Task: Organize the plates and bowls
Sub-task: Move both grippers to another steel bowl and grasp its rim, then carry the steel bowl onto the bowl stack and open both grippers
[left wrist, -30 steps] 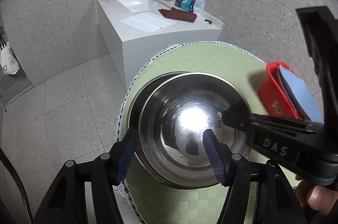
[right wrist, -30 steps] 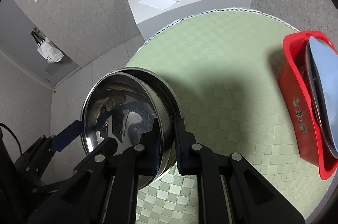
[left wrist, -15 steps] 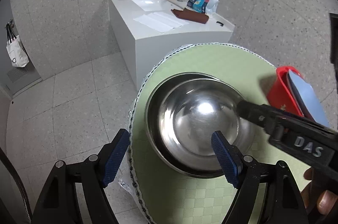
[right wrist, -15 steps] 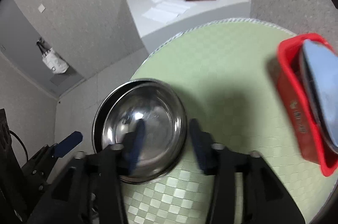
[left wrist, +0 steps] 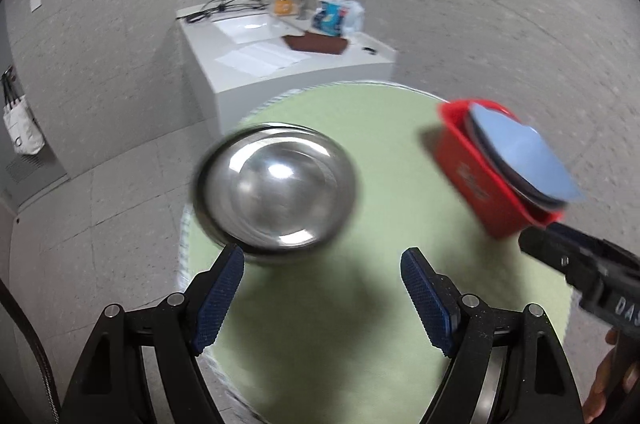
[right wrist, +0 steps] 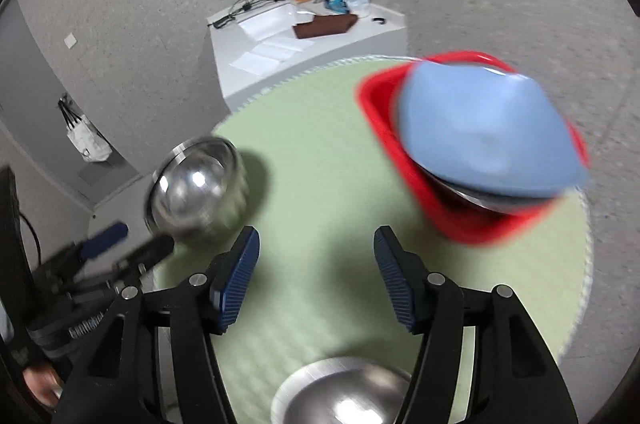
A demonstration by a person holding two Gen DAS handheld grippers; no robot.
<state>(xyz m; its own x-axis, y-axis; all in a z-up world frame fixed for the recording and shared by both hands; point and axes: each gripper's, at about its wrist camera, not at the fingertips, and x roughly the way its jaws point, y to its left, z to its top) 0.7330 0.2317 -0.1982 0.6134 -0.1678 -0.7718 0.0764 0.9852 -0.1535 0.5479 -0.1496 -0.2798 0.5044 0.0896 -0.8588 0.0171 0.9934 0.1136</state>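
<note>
1. Steel bowls are sitting nested, one inside the other, near the left edge of the round green worktop. Pretty blurry in both views, but you can make out the double rim on the far side in the left wrist shot.
2. Left gripper is spread wide with nothing in it. Its blue pads sit just short of the bowls' near rim, not touching as far as I can tell.
3. Right gripper is also wide apart and empty, hanging over bare green mat roughly between the nested bowls and the red bin.
4. Red bin is on the right side of the worktop, well apart from the bowls. A blue plate leans tilted in it with at least one more dish tucked behind it; too smeared to count.
5. There's another steel bowl at the very bottom of the right wrist view, at the near edge of the worktop right under the right gripper.
6. Background: white counter behind the worktop with papers, a brown cloth, cables and a blue-and-white bag on it. A tote bag hangs on the wall off to the left.
</note>
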